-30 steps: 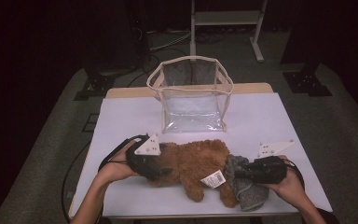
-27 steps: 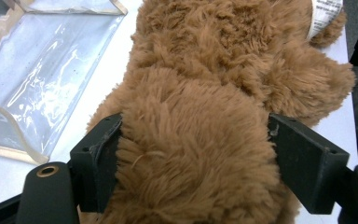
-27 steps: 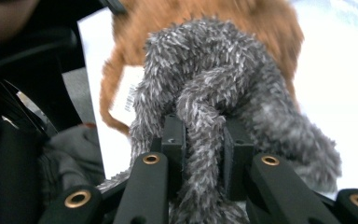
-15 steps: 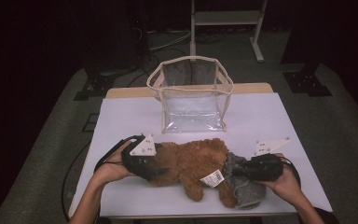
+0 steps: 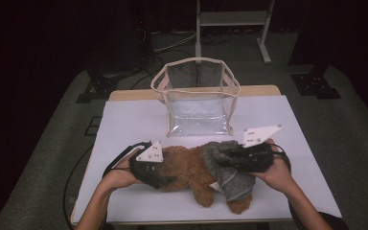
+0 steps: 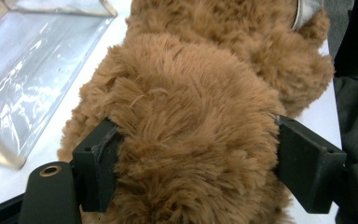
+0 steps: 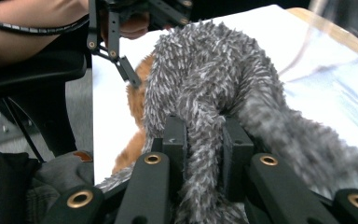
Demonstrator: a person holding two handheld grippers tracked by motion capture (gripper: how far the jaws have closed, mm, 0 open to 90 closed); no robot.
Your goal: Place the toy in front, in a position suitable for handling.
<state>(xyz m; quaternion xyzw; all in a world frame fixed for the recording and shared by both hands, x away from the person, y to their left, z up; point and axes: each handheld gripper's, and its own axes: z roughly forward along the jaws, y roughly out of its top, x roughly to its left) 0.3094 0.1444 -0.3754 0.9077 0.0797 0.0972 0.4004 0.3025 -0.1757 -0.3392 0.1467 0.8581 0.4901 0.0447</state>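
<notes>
My left gripper (image 6: 191, 154) clamped on the brown plush toy (image 5: 187, 167), right gripper (image 7: 203, 140) pinching its grey furry garment (image 7: 205, 88), toy's face hidden, clear bag (image 5: 197, 98) behind.

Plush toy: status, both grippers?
Left gripper clamped on the brown plush toy. Right gripper shut on the grey furry cloth, draping it over the toy. Clear bag stands open behind; nothing in between.

Plush dog (image 6: 191, 116) squeezed between the left gripper's black jaws is shaggy caramel brown. The fuzzy garment (image 7: 205, 88) pinched in the right gripper's black jaws is grey flecked with white. Past both, the bag (image 5: 199, 103) is clear with beige trim, on a white table (image 5: 129, 120).
</notes>
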